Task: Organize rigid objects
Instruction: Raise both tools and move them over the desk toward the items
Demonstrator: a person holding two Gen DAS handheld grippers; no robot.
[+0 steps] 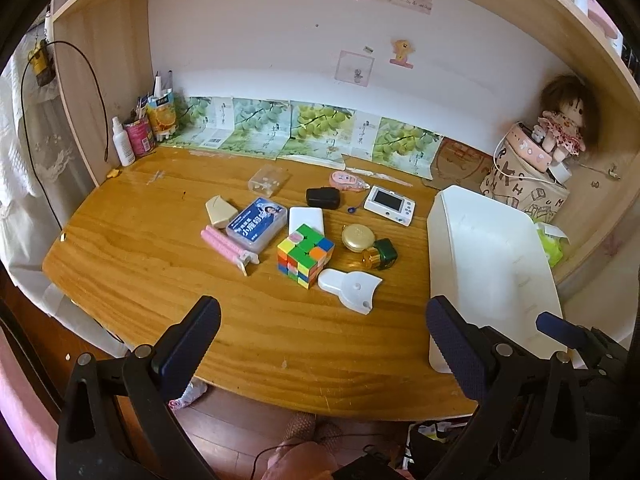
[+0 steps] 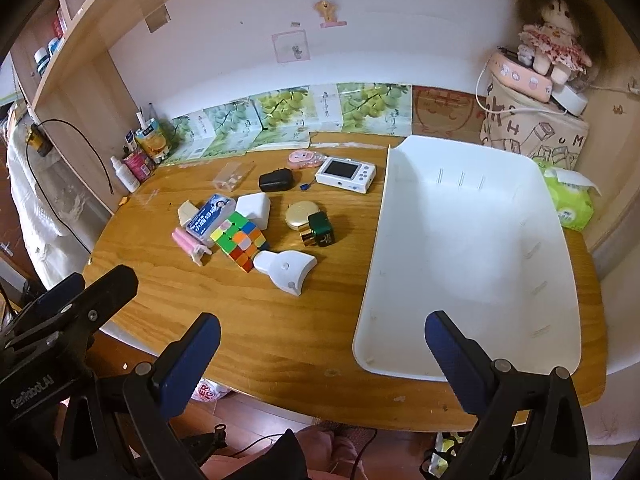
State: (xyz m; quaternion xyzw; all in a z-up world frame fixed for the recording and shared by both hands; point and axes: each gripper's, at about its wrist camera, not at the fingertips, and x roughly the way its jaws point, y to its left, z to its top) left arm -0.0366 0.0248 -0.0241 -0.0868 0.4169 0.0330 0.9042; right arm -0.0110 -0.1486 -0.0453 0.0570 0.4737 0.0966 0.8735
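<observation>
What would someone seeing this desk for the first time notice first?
Probably the scrambled Rubik's cube, bright in the middle of a clutter of small objects on the wooden desk. Next, the big empty white bin filling the desk's right side. Then the brown-haired rag doll perched in the back right corner, while the left gripper and right gripper hover open at the near edge.

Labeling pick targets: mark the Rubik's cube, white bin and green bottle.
Rubik's cube (image 1: 305, 254), left wrist view, top face.
White bin (image 2: 460, 240), right wrist view, bare inner floor.
Green bottle (image 2: 322, 229), right wrist view, green body.
</observation>
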